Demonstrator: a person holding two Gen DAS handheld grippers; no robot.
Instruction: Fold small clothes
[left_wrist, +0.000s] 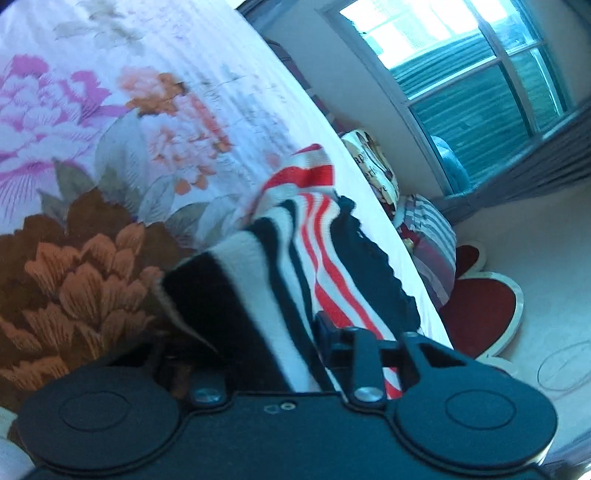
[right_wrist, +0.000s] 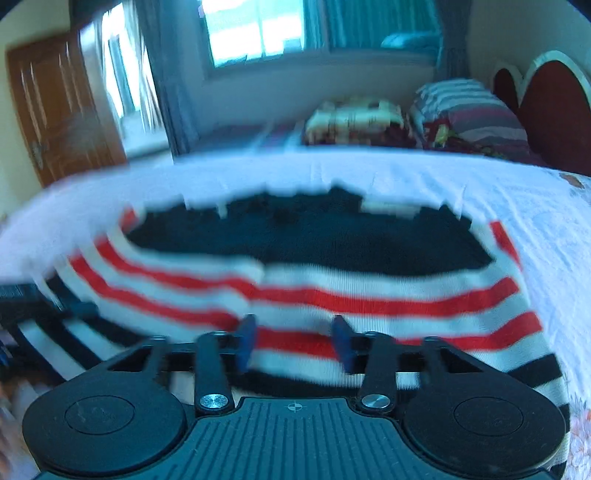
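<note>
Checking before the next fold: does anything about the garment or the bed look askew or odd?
Nothing looks damaged. The striped garment is bunched and draped over the left gripper, hiding one finger, rather than lying flat on the floral bedspread. The right gripper sits open at its striped part. The right view is blurred.

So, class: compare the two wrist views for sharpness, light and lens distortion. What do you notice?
Left wrist view: mostly sharp, the striped garment readable, the bright window blown out, the bed edge bowed by the fisheye. Right wrist view: motion blur smears the striped garment and the door.
</note>
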